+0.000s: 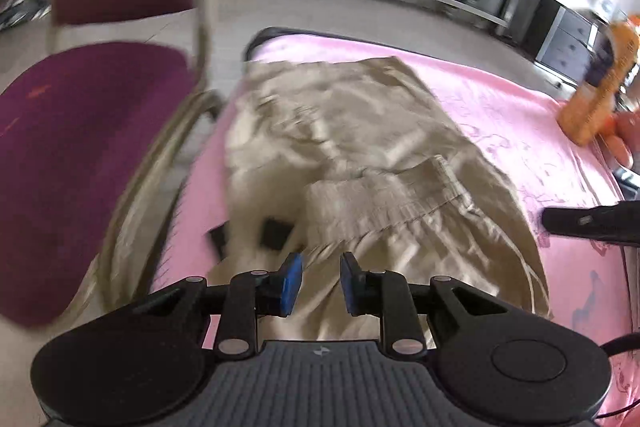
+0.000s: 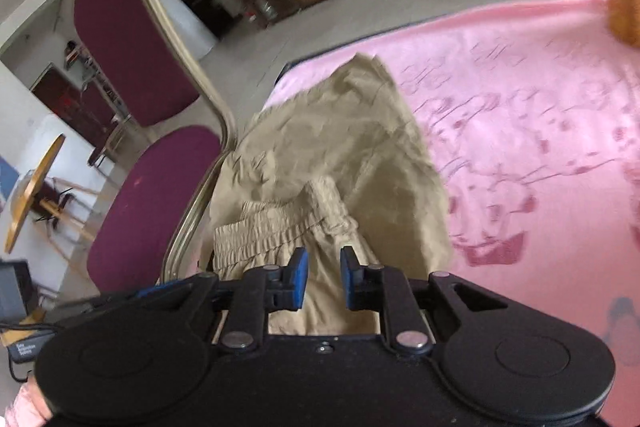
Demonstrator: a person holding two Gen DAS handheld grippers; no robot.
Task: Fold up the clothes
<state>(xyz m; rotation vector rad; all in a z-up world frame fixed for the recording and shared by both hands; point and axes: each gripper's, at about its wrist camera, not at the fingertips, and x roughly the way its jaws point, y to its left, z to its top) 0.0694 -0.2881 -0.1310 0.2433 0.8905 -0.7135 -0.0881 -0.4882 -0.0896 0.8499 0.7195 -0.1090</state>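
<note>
Beige trousers (image 1: 340, 147) lie crumpled on a pink cloth (image 1: 500, 107), their elastic waistband (image 1: 384, 203) folded over toward me. My left gripper (image 1: 321, 285) hovers open just above the near part of the fabric, nothing between its blue pads. In the right wrist view the same trousers (image 2: 340, 147) reach the table's left edge, with the gathered waistband (image 2: 280, 227) just ahead of my right gripper (image 2: 324, 281), which is open and holds nothing. A dark part of the right gripper (image 1: 592, 223) juts in at the right of the left wrist view.
A maroon chair with a gold frame (image 1: 80, 147) stands tight against the table's left side and shows as the chair (image 2: 136, 187) in the right wrist view. An orange bottle (image 1: 600, 87) sits at the far right. The pink cloth (image 2: 540, 147) spreads to the right.
</note>
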